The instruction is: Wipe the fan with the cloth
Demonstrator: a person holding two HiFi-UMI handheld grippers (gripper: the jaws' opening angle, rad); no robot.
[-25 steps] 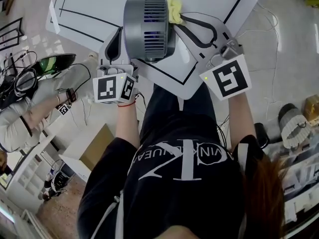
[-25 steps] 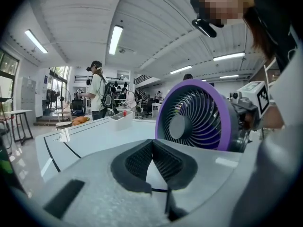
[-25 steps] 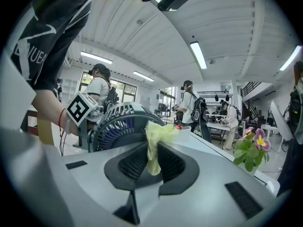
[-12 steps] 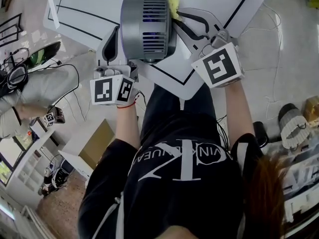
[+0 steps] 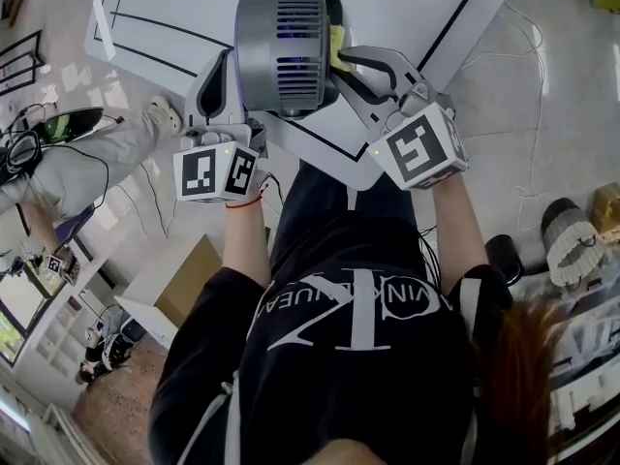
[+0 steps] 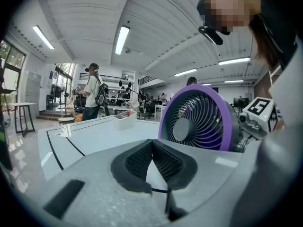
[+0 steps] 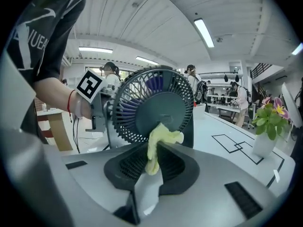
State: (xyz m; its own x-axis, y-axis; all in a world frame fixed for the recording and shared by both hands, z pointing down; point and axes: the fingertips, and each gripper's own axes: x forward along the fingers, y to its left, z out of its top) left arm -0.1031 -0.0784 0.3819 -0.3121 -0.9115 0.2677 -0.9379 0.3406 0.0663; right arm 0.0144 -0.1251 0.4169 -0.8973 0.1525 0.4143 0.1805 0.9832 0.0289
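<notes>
A grey fan (image 5: 281, 46) stands on the white table (image 5: 174, 13) near its front corner. In the left gripper view it shows a purple front rim (image 6: 204, 119); in the right gripper view it shows its dark back grille (image 7: 151, 105). My right gripper (image 5: 343, 58) is shut on a yellow cloth (image 5: 337, 46). The cloth (image 7: 160, 143) sticks up from between the jaws and touches the hub of the fan's back. My left gripper (image 5: 229, 71) lies beside the fan's left side, and its jaws (image 6: 151, 144) are shut with nothing between them.
Black lines run across the table, and its front corner (image 5: 354, 177) lies between my arms. A potted plant (image 7: 266, 126) stands on the table further off. A cardboard box (image 5: 189, 284) and a person (image 5: 87, 163) are on the floor at the left.
My right gripper has slid toward me along the fan's back, carrying the yellow cloth lower on the grille. The left gripper has stayed put. The person on the floor at the left has shifted.
</notes>
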